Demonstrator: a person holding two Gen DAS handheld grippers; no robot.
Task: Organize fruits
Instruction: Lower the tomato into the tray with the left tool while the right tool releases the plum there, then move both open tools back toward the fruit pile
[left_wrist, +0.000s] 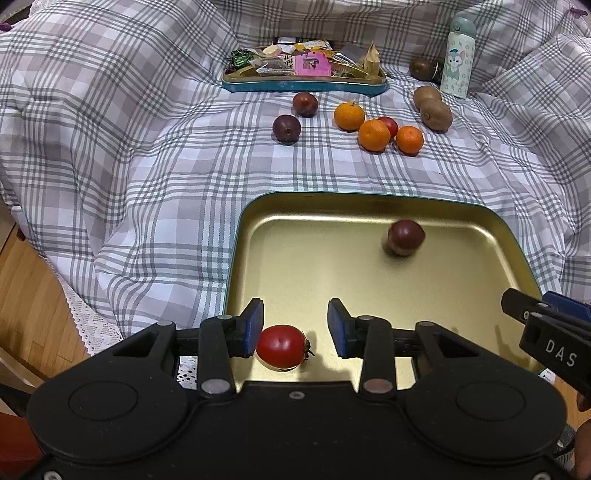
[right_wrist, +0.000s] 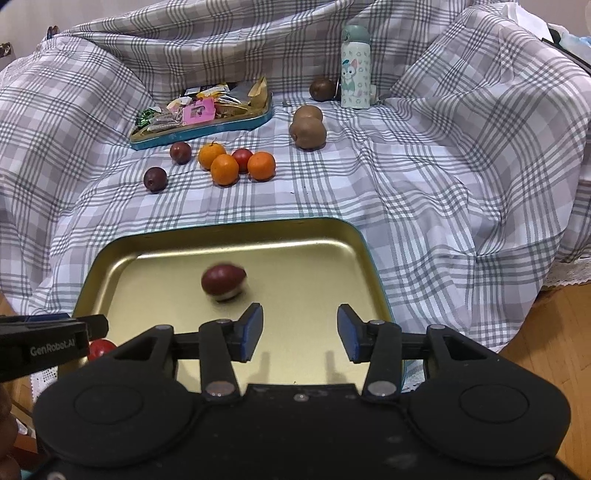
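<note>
Underneath, checked quilt (left_wrist: 147, 155) over bed; wood floor (left_wrist: 33, 295) beside.

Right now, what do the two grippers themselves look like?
Both match: the left gripper and right gripper are matte black plastic with blue pads, silver pivot pins and round embossed discs on the body. White lettering marks their sides. No cables or sleeves show.

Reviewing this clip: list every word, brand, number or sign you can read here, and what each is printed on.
"DAS": on the right gripper, seen by the left wrist camera.
"GenRobot.AI": on the left gripper, seen by the right wrist camera.
Snack packets in the far tin: print too small to read.
Bottle: only a cartoon figure, no legible words.
</note>
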